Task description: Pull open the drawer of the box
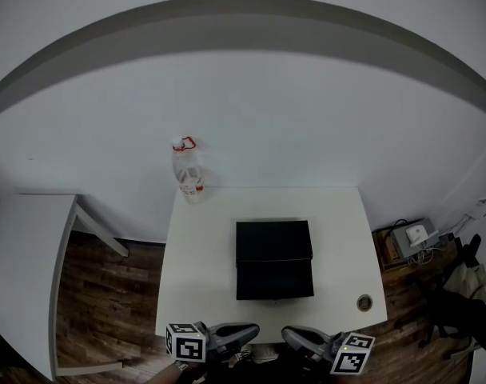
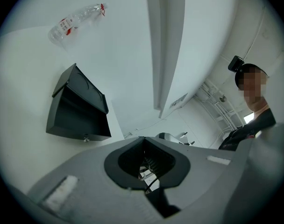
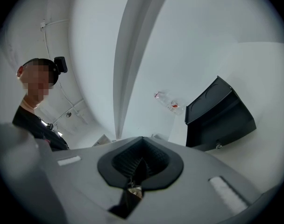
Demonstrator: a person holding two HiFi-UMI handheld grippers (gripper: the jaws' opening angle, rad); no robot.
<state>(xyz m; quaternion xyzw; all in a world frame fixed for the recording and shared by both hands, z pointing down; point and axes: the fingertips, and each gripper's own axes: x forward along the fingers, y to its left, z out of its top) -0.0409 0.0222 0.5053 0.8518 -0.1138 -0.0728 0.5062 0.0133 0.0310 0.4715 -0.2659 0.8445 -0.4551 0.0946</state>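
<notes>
A black box [image 1: 273, 259] sits in the middle of the white table [image 1: 195, 278]. Its drawer front faces me and carries a small metal knob [image 2: 86, 138] low on its face, which the right gripper view also shows as a knob [image 3: 218, 146]. Both grippers hang at the table's near edge, apart from the box and pointing towards each other. My left gripper [image 1: 255, 331] is shut with nothing in it, its jaws meeting at the left gripper's tip [image 2: 143, 139]. My right gripper [image 1: 286, 336] is likewise shut and empty, closed at the right gripper's tip [image 3: 142, 139].
A clear plastic bottle [image 1: 189, 174] with a red cap ring stands at the table's far left corner. A small round object [image 1: 364, 302] lies near the front right corner. A second white table [image 1: 27, 262] stands to the left, and cables and gear [image 1: 415, 238] lie on the floor to the right.
</notes>
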